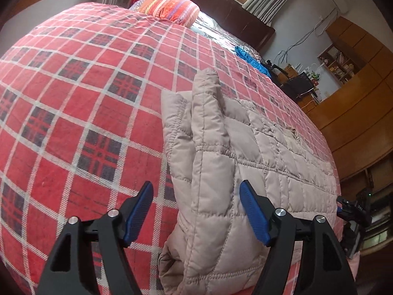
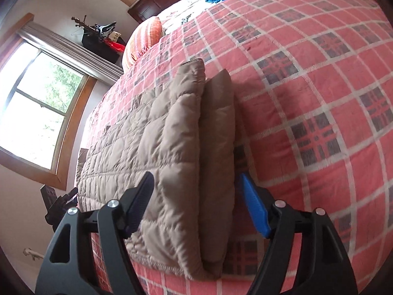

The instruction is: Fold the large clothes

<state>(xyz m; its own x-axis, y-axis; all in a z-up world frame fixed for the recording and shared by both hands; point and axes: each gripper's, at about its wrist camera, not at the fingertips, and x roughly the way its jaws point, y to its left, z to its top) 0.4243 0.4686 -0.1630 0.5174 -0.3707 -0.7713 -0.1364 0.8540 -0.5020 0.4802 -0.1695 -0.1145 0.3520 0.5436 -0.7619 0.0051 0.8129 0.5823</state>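
Splayed tools point(image 1: 196, 211) point(image 2: 196, 204) (perhaps touching) astride jacket point(image 1: 221, 147) point(image 2: 172, 135)

A beige quilted jacket point(image 1: 221, 147) lies on a red plaid bedspread point(image 1: 86, 86) crossed by white and navy lines.

Plaid-covered bed point(image 1: 93, 93) under folded quilted jacket point(image 1: 221, 162)

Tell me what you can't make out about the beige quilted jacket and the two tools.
- Beige quilted jacket: in the left wrist view, its near end is cut off by the bottom edge.
- Jacket's underside: both views, hidden against the red plaid bedspread.
- Left tool and right tool: open; the fabric's bulk hides whether the fingers touch it.
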